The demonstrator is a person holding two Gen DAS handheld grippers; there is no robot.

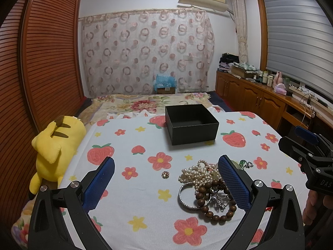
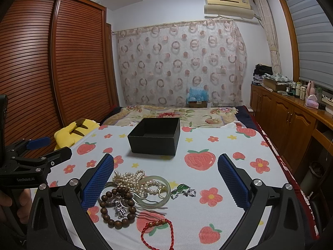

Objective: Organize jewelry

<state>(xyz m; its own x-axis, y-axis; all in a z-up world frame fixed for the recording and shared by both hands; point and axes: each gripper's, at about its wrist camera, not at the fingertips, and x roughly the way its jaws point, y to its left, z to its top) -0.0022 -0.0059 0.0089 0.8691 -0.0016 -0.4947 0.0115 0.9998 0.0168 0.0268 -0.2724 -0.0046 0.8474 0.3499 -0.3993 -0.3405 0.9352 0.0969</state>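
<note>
Bedroom, with a louvred wardrobe (image 2: 52,62) on one side and a bed (image 1: 145,187) under a strawberry-and-flower cover serving as the work surface. On it, a black box (image 1: 191,124) sits open and looks empty, well beyond a tangled pile of jewelry (image 2: 137,191): pearls (image 2: 133,179), a wooden bead bracelet (image 2: 116,208), a pale jade bangle (image 2: 158,189), a silver bangle (image 1: 187,198), a green pendant chain (image 2: 183,190), a red cord bracelet (image 2: 158,231) and a small stud (image 1: 165,174) lying apart. Both tools are released, jaws spread wide and gripping nothing; the left gripper (image 1: 166,185) hangs above the pile's left edge, the right gripper (image 2: 165,181) over its right side.

No piece has reached the box, so the job looks barely begun. A sound start, I judge, is a loose outlier, the red cord or the pendant, pinched across a thin strand so the tangle is not dragged along.

The box lies with its long axis roughly across the bed, mouth upward; the pendant chain runs left to right; the red cord loop lies flat
</note>
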